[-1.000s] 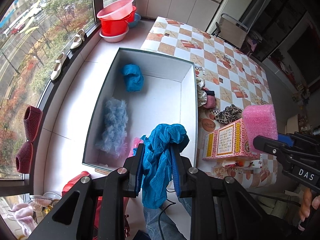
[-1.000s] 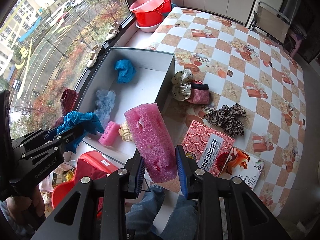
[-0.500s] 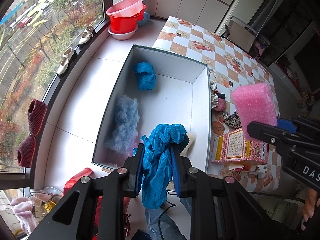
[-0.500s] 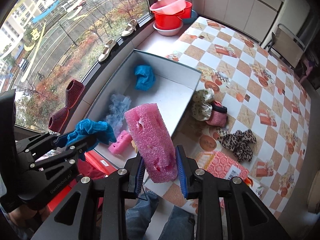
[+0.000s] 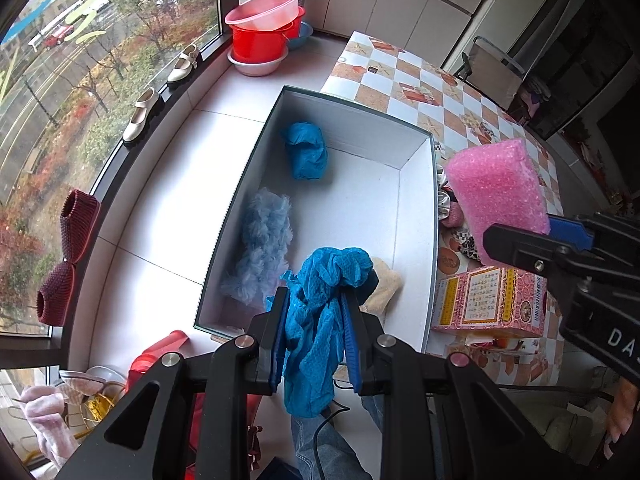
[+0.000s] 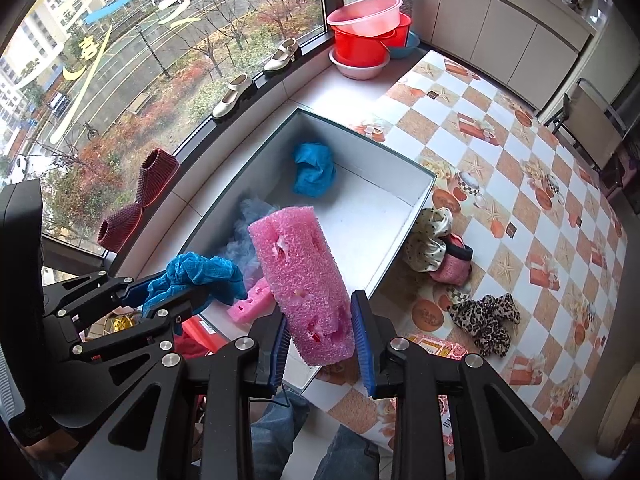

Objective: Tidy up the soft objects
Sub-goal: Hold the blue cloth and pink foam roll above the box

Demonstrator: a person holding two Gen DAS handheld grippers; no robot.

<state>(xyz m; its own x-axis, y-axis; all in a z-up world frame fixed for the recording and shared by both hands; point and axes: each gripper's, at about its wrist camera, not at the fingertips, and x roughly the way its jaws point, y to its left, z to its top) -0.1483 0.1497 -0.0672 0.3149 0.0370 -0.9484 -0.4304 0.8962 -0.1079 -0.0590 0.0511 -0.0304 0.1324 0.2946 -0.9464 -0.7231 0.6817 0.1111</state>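
white rectangular box (image 5: 416,216), porous pink foam block (image 6: 304,280), crinkly blue cloth (image 5: 320,312)

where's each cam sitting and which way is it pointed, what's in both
Left wrist: on the left gripper, looking down along its fingers into the white box; it holds a blue mesh cloth; the right gripper enters at right, jeans below.
Right wrist: on the right gripper, looking down over the box's near end and the checked table; it holds a pink foam block; the left gripper enters at left.
Shared: the box, cloth, foam block, stacked basins, shoes on the sill.
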